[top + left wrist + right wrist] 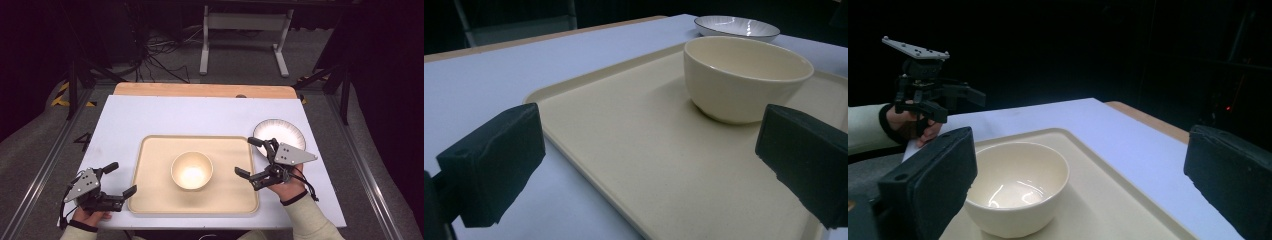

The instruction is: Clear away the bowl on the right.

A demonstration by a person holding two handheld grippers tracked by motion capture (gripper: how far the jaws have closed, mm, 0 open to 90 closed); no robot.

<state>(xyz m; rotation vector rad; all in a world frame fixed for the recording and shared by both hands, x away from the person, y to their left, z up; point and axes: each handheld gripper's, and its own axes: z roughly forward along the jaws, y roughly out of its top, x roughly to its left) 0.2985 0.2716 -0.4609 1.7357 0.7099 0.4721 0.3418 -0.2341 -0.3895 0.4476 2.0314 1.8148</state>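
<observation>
left gripper [116, 178] — jaws wide apart, left of the tray [150, 200] | right gripper [249, 156] — jaws wide apart, over tray's right edge

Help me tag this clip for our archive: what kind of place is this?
Probably a lab or recording workspace, not a kitchen: the covered table stands in a dark room, loose cables lie on the floor behind it, and metal frame rails flank it.

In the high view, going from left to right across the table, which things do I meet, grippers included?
left gripper → tray → cream bowl → right gripper → white plate, partly behind the right gripper, at the table's right edge.
</observation>
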